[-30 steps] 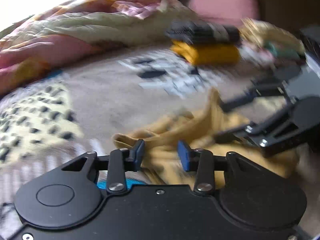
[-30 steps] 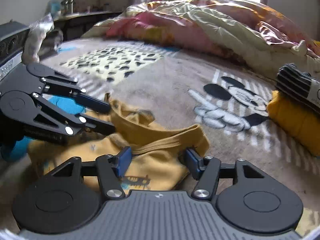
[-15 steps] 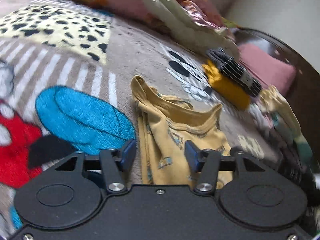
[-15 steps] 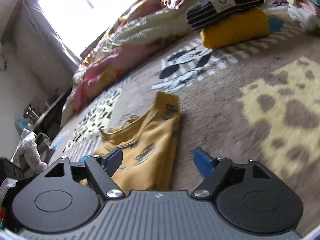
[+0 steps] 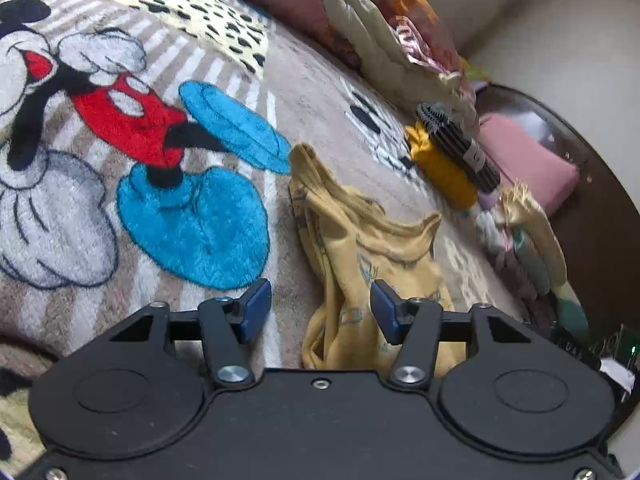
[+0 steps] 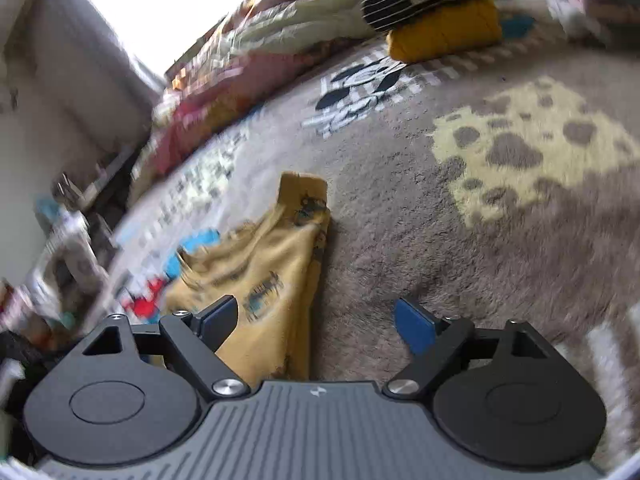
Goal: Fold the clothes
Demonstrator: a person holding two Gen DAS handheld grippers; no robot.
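Grippers: we count two. Our left gripper is released, its jaws having just been opening, with the garment's edge lying loose between the blue pads. Our right gripper is also released, its jaws just spread wide, one pad over the garment, none pressing it.
Garment being folded: we see one yellow printed top, folded lengthwise into a narrow strip, lying on the cartoon-mouse blanket that covers the bed.
Folded stack: we count two pieces, a black striped roll resting on a mustard folded garment, well apart from the top.
Other items: one rumpled quilt, one pink pillow, one loose clothes heap.
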